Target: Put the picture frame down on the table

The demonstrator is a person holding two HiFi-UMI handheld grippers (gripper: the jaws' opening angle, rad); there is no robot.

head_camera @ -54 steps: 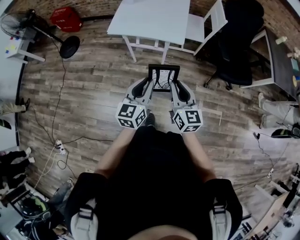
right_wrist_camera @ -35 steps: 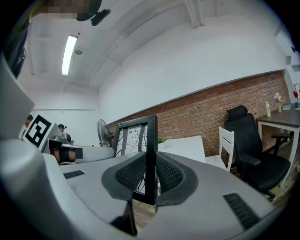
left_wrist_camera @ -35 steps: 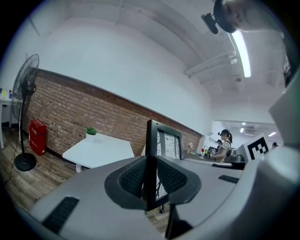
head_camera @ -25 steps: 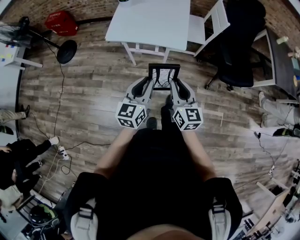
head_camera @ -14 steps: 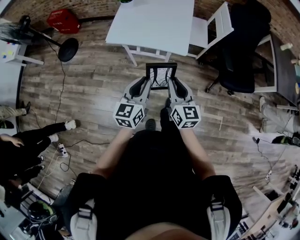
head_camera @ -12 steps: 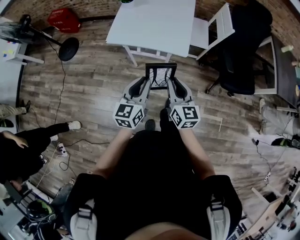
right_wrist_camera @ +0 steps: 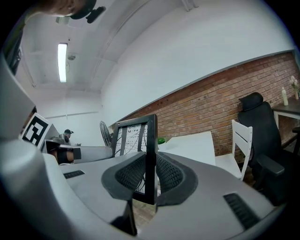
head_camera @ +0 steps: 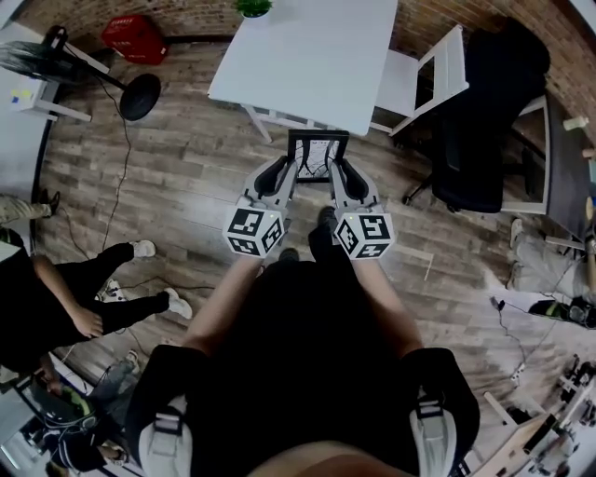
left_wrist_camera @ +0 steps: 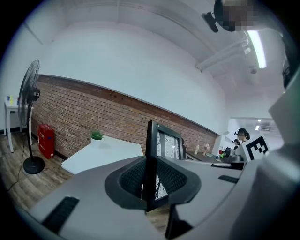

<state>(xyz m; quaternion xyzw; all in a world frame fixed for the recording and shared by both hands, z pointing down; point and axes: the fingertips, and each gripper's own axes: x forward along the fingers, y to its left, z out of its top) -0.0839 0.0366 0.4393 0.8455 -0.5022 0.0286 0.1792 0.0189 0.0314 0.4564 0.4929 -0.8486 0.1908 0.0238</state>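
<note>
We carry the frame [head_camera: 318,158] upright out in front, black border, pale picture inside. Our left hand-held gripper [head_camera: 283,173] pinches its left edge, pads pressed on both faces of the border, and our right hand-held gripper [head_camera: 341,175] clamps the right edge the same way. The frame hangs in the air over the wood floor [head_camera: 186,158], just short of the white worktop [head_camera: 307,56] and its near edge. A small plant [head_camera: 253,7] sits at the worktop's far side, a white chair [head_camera: 424,70] to its right
</note>
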